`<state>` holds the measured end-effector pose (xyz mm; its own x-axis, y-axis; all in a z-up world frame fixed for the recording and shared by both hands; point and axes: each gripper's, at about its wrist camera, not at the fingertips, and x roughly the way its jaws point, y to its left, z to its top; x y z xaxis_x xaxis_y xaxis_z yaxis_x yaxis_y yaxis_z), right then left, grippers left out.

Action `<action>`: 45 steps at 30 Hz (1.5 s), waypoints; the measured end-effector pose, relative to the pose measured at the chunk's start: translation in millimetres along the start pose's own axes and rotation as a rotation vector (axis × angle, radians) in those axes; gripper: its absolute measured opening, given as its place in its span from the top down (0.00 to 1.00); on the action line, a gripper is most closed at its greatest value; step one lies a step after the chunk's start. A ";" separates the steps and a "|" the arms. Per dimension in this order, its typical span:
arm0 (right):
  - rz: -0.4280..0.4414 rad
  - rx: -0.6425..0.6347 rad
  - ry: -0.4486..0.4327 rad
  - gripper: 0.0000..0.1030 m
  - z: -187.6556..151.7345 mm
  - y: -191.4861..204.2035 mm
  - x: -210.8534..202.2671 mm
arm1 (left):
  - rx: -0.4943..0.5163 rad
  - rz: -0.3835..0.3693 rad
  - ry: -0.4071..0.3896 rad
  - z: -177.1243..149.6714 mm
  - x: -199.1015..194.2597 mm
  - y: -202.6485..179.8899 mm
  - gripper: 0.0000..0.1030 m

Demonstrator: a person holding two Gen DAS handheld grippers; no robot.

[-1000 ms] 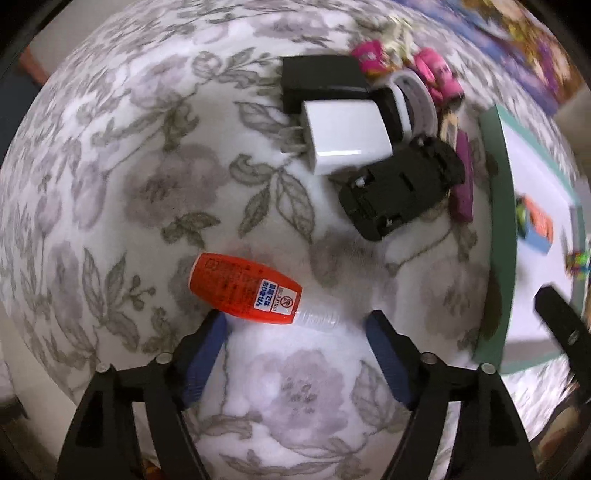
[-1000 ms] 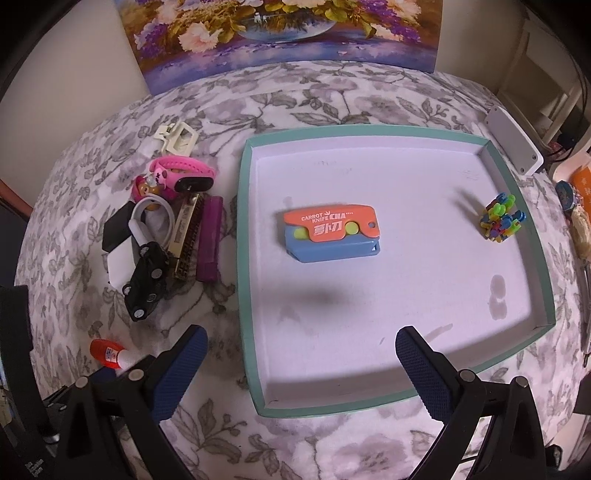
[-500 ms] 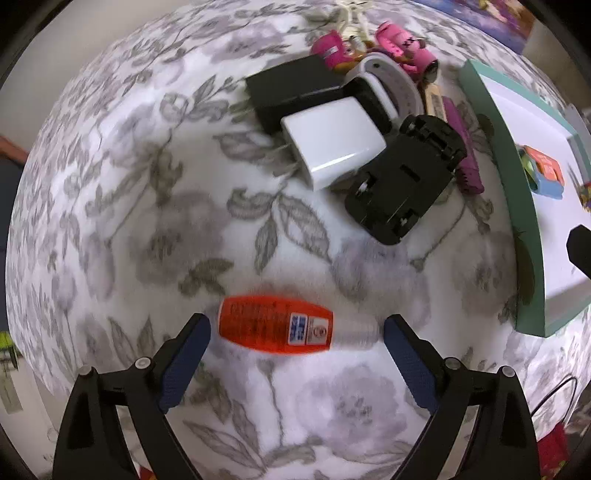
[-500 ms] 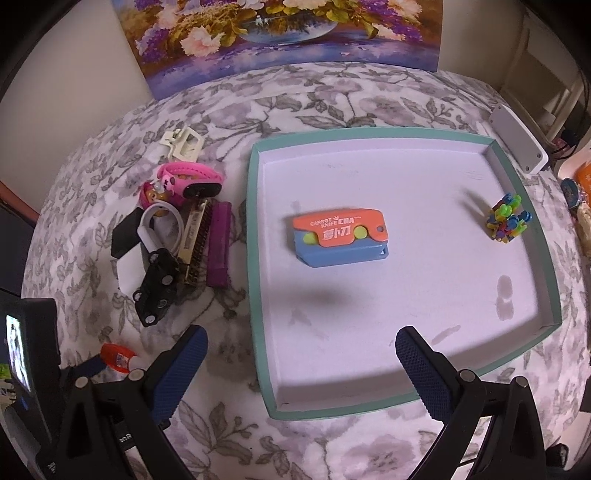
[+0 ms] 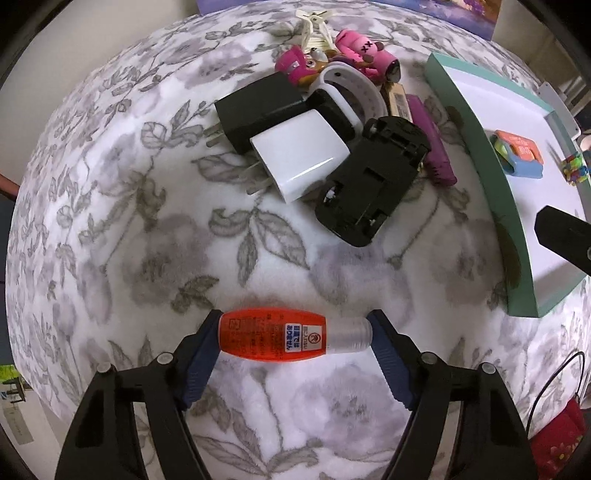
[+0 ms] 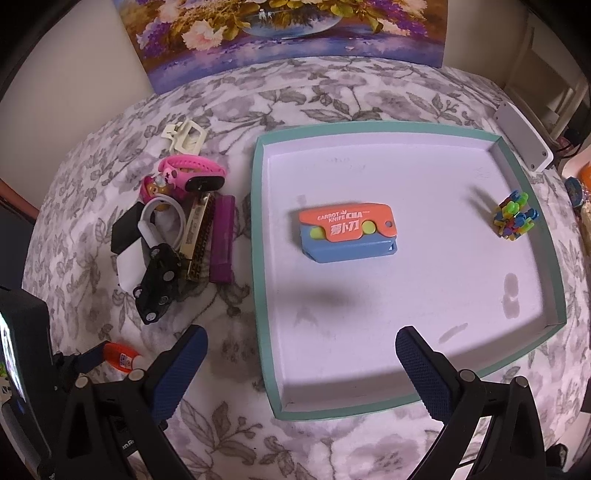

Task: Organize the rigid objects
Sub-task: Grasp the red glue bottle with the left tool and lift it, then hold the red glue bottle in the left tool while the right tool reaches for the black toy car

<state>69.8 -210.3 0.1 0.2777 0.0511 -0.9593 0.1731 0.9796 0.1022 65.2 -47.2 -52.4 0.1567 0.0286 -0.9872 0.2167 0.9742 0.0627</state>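
Observation:
My left gripper (image 5: 295, 334) is shut on an orange glue bottle (image 5: 273, 332), one finger at its base and one at its clear cap, just over the floral cloth. The bottle also shows in the right wrist view (image 6: 120, 357). Ahead lies a pile: a white charger (image 5: 301, 155), a black charger (image 5: 258, 107), a black toy car (image 5: 373, 181), a purple bar (image 5: 432, 144), pink toys (image 5: 354, 55). My right gripper (image 6: 301, 354) is open and empty over the near edge of the teal tray (image 6: 260, 258), which holds an orange and blue toy knife (image 6: 347, 230) and a bright block cluster (image 6: 513, 219).
A cream clip (image 6: 184, 136) lies behind the pile. A flower painting (image 6: 291, 29) leans at the back. A white box (image 6: 524, 142) sits off the tray's far right corner. The floral cloth (image 5: 129, 221) covers the surface.
My left gripper has moved up to the glue bottle and closed on it end to end. My right gripper has stayed open over the tray's near edge.

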 end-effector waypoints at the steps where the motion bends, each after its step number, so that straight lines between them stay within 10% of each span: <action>1: -0.001 -0.002 0.001 0.00 -0.2 0.5 0.4 | -0.016 -0.006 0.004 1.4 0.3 1.7 0.23; 15: 0.081 -0.184 -0.106 0.00 5.9 46.6 2.7 | -0.609 -0.078 -0.086 -15.1 -18.5 91.8 0.23; 45: -0.080 -0.630 -0.167 0.01 -13.4 135.5 55.9 | -0.732 -0.104 -0.053 -9.6 11.6 131.7 0.23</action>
<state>96.2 -72.1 -43.2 0.4386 -0.0076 -0.8986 -0.3731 0.9082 -0.1898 86.3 83.6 -57.0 0.2211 -0.0643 -0.9731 -0.4620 0.8719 -0.1626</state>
